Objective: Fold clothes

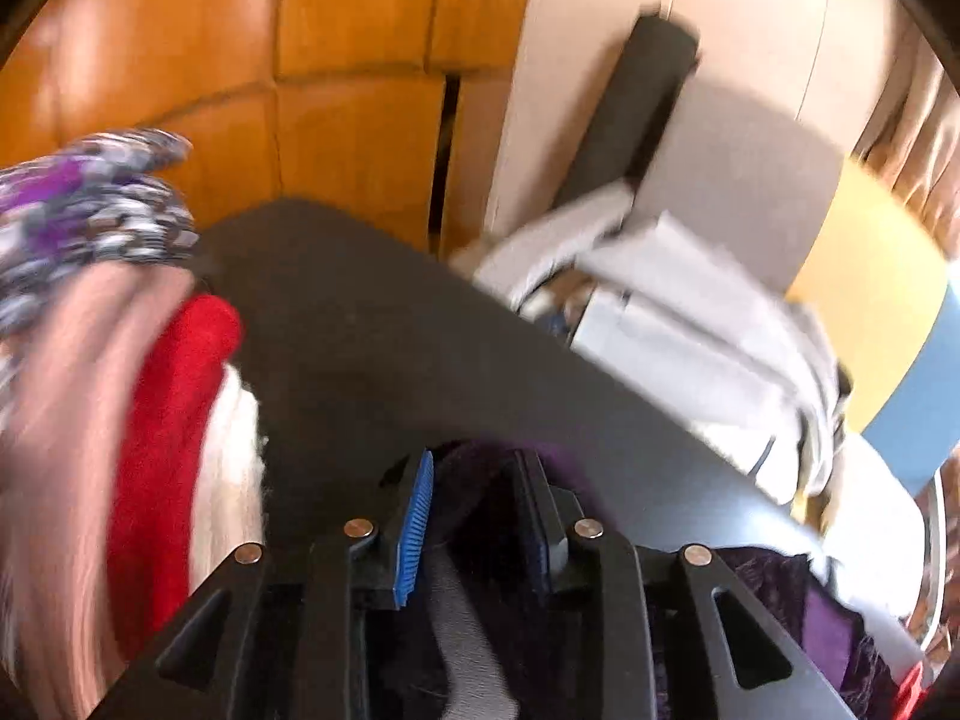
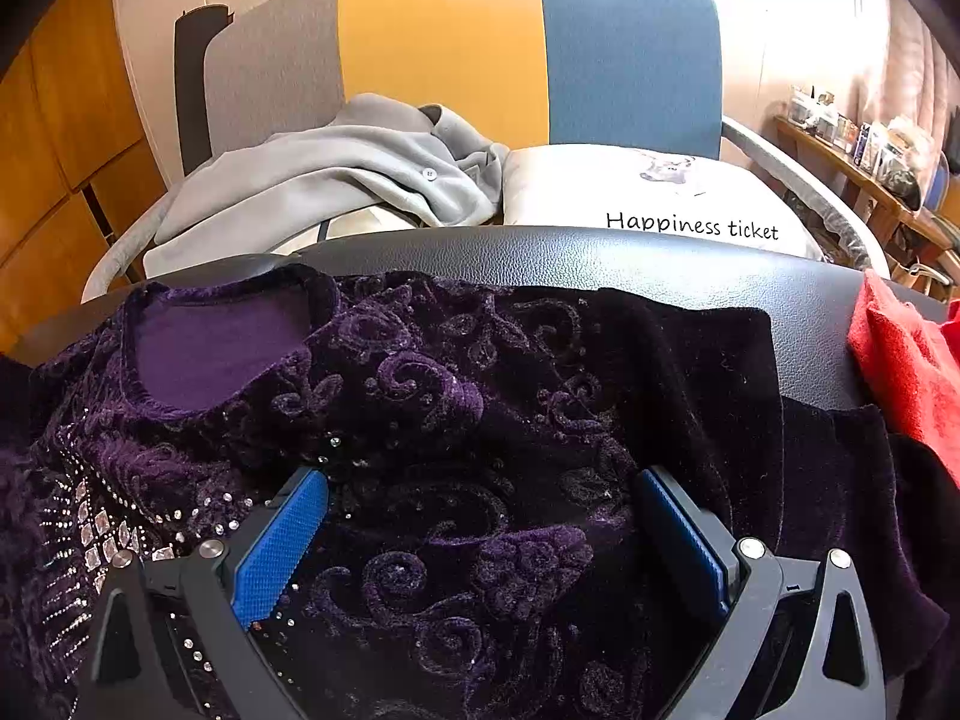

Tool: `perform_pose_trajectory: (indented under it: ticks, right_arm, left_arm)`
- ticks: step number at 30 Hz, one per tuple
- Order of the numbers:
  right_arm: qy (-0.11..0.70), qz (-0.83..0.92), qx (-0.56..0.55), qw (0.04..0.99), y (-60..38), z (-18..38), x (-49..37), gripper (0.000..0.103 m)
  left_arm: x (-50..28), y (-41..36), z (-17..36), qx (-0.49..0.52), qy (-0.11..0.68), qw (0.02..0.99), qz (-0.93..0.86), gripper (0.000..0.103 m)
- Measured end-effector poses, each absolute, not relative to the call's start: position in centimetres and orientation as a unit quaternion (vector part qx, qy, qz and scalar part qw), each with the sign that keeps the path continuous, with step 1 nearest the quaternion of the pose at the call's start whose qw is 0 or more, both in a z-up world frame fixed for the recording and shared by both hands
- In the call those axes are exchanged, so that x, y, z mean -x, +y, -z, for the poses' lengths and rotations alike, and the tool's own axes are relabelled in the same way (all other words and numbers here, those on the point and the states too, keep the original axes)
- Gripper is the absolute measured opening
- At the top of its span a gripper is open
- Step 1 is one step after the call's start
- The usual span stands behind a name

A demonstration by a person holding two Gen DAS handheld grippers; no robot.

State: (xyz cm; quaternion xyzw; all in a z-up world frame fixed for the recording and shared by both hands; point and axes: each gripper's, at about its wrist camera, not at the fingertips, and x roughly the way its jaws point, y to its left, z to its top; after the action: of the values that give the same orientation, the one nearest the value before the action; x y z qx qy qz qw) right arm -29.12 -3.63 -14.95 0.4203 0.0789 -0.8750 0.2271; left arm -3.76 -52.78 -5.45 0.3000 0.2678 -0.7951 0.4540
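Observation:
A dark purple velvet top (image 2: 456, 420) with swirl embroidery and rhinestones lies spread on a black leather surface (image 2: 600, 258), neckline at the upper left. My right gripper (image 2: 480, 516) is open, its blue pads (image 2: 282, 546) spread wide just above the top's middle. In the blurred left wrist view my left gripper (image 1: 480, 510) is nearly closed with dark purple fabric (image 1: 474, 480) between its blue pads (image 1: 417, 528), lifted over the black surface (image 1: 372, 330).
A pile of clothes, red (image 1: 174, 408), pink and patterned, sits at the left in the left wrist view. A red garment (image 2: 900, 366) lies at the right. Behind are a grey garment (image 2: 336, 174), a white "Happiness ticket" cushion (image 2: 648, 192), and a yellow-blue chair back (image 2: 528, 42).

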Motion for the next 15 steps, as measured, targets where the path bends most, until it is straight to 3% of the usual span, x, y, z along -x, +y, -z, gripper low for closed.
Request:
perform_pose_trajectory:
  ticks: [7,10,15]
  right_arm:
    - [0.078,0.873,-0.425,0.227,-3.7,14.9,29.1,0.103]
    - [0.075,0.867,-0.429,0.241,-3.7,14.3,29.2,0.103]
    - [0.107,0.867,-0.371,0.316,-5.1,10.3,27.7,0.103]
  left_arm:
    - [9.7,-39.7,8.7,-0.370,0.098,0.238,0.893,0.033]
    - [12.3,-36.8,11.2,-0.405,0.083,0.184,0.892,0.033]
    - [14.6,-37.1,14.8,-0.441,0.111,0.176,0.873,0.033]
